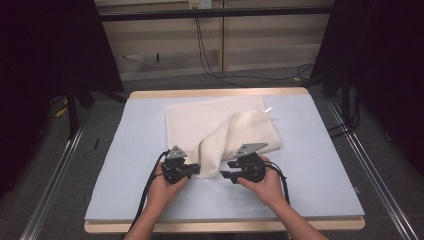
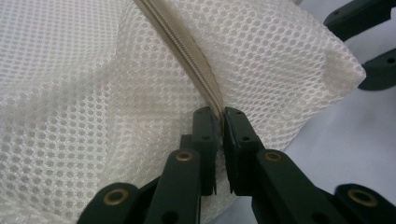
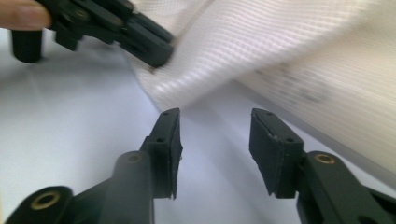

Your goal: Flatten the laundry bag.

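- We count one white mesh bag (image 1: 220, 127) lying mid-table on the pale blue table (image 1: 310, 170); one flap is raised toward the near edge.
- One zipper (image 2: 187, 53) runs along the bag's mesh, seen close in the left gripper view.
- Two grippers, each held in one hand, sit side by side at the bag's near edge.
- Left gripper (image 2: 219, 116): jaws pressed together, pinching the bag at the zipper line. The left hand (image 1: 162, 192) grasps it from behind, forearm coming in from the bottom of the high view.
- Right gripper (image 3: 215, 133): jaws spread, nothing between them, just short of the bag's raised fold. The right hand (image 1: 267, 187) holds it pointing toward the left gripper.
- One black cable (image 1: 145, 195) trails from the left gripper.
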`<move>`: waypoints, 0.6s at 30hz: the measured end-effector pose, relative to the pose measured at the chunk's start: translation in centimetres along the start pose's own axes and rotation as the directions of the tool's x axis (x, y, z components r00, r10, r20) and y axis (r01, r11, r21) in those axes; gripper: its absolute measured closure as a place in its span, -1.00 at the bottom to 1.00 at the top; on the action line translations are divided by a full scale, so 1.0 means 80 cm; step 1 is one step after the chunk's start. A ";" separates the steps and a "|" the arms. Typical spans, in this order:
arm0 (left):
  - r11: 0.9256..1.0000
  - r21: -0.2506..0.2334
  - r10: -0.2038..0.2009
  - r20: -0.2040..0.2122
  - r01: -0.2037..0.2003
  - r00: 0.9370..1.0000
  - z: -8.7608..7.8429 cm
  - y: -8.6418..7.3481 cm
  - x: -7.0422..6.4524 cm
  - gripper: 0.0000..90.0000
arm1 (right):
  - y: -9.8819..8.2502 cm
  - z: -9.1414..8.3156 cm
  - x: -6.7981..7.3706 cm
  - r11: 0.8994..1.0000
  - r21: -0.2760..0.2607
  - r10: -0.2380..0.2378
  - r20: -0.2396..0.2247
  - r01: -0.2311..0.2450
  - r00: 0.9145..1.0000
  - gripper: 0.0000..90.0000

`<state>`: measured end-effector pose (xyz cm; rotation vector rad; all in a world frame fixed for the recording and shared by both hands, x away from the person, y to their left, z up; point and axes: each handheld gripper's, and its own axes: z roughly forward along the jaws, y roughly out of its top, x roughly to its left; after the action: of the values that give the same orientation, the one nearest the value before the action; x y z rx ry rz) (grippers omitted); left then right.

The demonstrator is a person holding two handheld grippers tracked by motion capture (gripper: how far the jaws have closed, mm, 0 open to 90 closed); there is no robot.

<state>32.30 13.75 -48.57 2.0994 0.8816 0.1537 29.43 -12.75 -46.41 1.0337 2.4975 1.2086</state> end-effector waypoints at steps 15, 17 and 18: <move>0.997 0.040 -0.063 0.040 0.061 0.997 -0.022 0.005 0.000 0.94 | -0.026 -0.033 -0.048 0.995 -0.063 0.091 0.120 -0.084 0.989 0.09; 0.997 0.034 -0.069 0.043 0.068 0.997 -0.027 0.005 0.000 0.94 | -0.029 -0.034 -0.052 0.994 -0.068 0.094 0.122 -0.086 0.988 0.26; 0.997 0.031 -0.070 0.048 0.069 0.996 -0.028 0.005 0.001 0.94 | -0.030 -0.035 -0.054 0.994 -0.066 0.099 0.122 -0.091 0.988 0.33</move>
<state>31.69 15.11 -46.81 2.0879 0.9311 0.0532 30.19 -18.36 -46.91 1.1862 2.3268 1.1976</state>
